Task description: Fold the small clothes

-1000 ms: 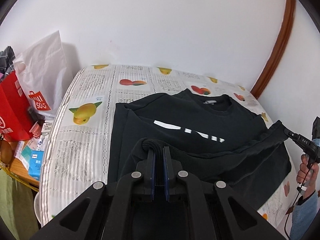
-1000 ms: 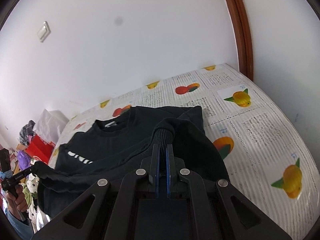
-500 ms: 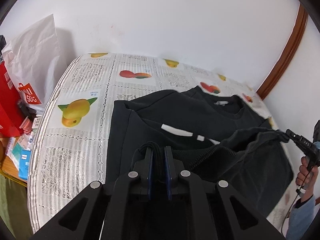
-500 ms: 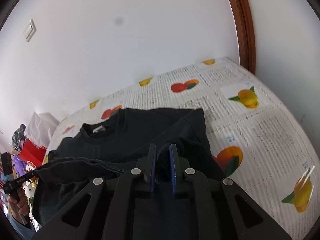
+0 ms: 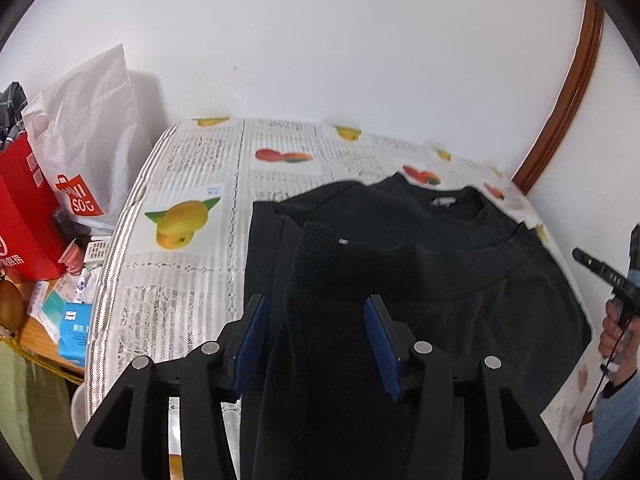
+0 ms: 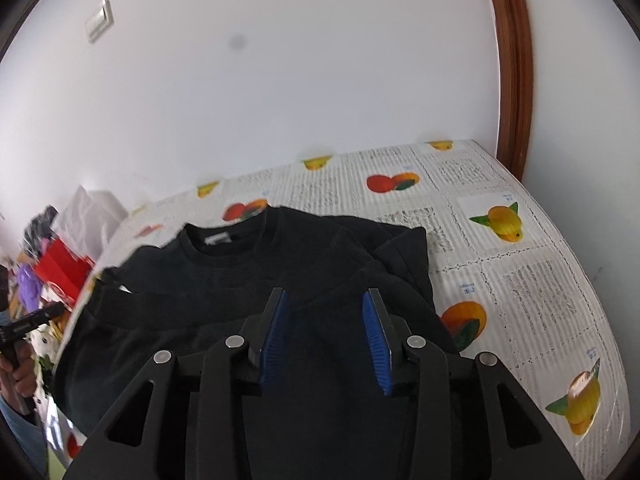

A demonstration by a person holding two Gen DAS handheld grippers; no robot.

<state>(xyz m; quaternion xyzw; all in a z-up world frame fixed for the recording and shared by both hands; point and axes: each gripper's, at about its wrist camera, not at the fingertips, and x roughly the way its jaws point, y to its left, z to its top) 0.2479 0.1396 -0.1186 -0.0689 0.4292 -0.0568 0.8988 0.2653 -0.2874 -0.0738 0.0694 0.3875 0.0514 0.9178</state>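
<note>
A black sweatshirt [image 5: 420, 264] lies on the fruit-print tablecloth [image 5: 192, 184], its ribbed hem folded up over the chest and close below the collar [image 5: 460, 208]. My left gripper [image 5: 316, 320] is open above the folded cloth near its left edge, holding nothing. In the right wrist view the same sweatshirt [image 6: 248, 280] lies folded, with the collar [image 6: 228, 236] at the far side. My right gripper [image 6: 324, 316] is open over its right part, empty. The right gripper also shows at the right edge of the left wrist view [image 5: 592, 270].
A white shopping bag [image 5: 88, 148] and a red bag [image 5: 24, 208] stand left of the table, with small boxes [image 5: 72, 320] below them. White walls close off the far side. A brown wooden frame [image 6: 516, 72] runs up at the right. Tablecloth [image 6: 520, 264] lies bare right of the sweatshirt.
Both grippers carried the hem forward over the chest, covering the white print, and then opened, letting go of the cloth. The hem now rests on the sweatshirt.
</note>
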